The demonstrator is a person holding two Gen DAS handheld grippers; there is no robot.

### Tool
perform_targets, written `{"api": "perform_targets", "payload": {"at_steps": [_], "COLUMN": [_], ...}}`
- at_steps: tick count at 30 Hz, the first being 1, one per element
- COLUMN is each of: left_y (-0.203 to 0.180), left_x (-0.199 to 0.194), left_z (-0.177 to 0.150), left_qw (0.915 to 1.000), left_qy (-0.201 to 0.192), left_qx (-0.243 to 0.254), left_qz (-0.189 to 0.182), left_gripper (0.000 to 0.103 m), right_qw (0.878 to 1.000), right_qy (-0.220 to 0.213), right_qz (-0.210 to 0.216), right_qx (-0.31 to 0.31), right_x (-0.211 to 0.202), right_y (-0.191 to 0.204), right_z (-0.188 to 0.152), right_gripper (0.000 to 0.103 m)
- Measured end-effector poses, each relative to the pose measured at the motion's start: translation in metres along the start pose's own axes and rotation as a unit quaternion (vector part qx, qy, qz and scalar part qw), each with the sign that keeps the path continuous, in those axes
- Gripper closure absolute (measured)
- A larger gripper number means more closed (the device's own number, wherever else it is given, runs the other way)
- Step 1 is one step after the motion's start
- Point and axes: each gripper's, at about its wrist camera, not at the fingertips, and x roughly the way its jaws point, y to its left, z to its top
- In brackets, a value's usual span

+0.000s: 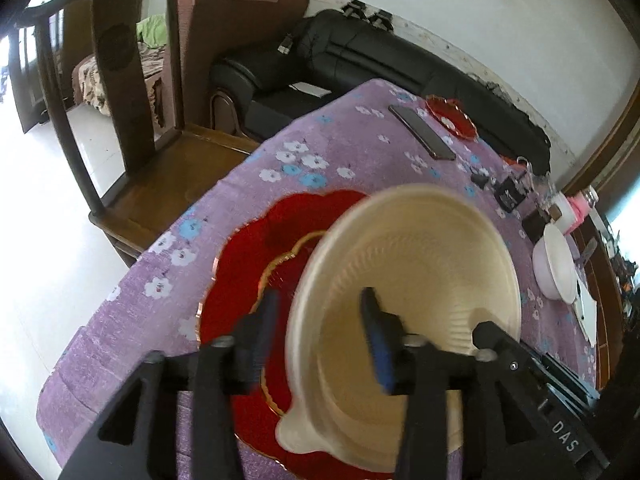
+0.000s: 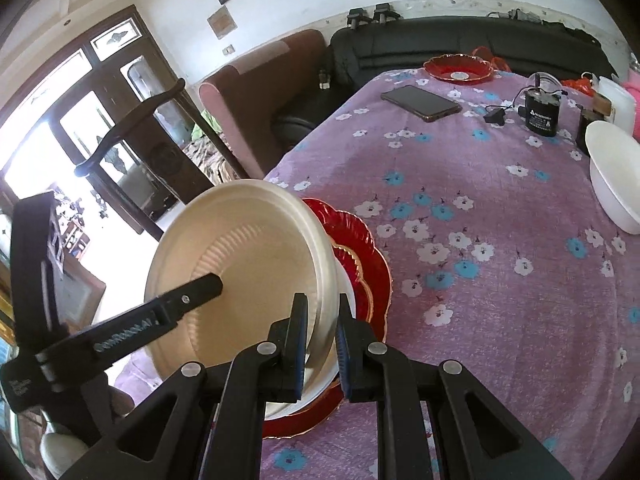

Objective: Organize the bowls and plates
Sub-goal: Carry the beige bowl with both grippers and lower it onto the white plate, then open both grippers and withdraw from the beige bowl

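Both tongs pinch the cream bowl's (image 2: 240,272) rim: right tongs (image 2: 322,344) narrow at its right side, left tongs (image 1: 320,344) opposite (wider-set). Bowl hangs tilted just above the red plate (image 1: 240,256) near the tabletop's (image 2: 500,280) near-left corner.

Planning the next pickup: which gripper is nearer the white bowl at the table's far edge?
Right. The right gripper grips the cream plastic bowl on the side facing the white bowl; the left gripper is opposite.

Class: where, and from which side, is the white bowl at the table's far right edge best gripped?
Grip the white bowl by its thin upright rim, one finger inside and one outside, coming from above on its open side facing the purple floral tablecloth.
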Motion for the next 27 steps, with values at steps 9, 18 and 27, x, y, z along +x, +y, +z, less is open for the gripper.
{"api": "perform_targets", "payload": {"at_steps": [9,18,27], "left_y": [0.016,0.017,-0.037], "left_x": [-0.015,-0.059,-0.117], "left_z": [0.006,0.000,-0.013], "left_qw": [0.9991,0.9954,0.9825], "left_qy": [-0.031,-0.090,-0.180], "left_qx": [-0.028,-0.031,0.044], "left_qz": [-0.011,-0.006,0.015], "left_gripper": [0.040,0.032,0.020], "right_qw": [1.000,0.999,0.995], "right_qy": [-0.005,-0.045,-0.100], "right_qz": [-0.001,-0.003,-0.008], "right_qx": [0.029,0.016,0.001], "right_x": [0.001,-0.026,-0.093], "right_y": [-0.012,-0.005,-0.030], "right_z": [0.000,0.004,0.000], "right_gripper": [0.069,0.054,0.054]}}
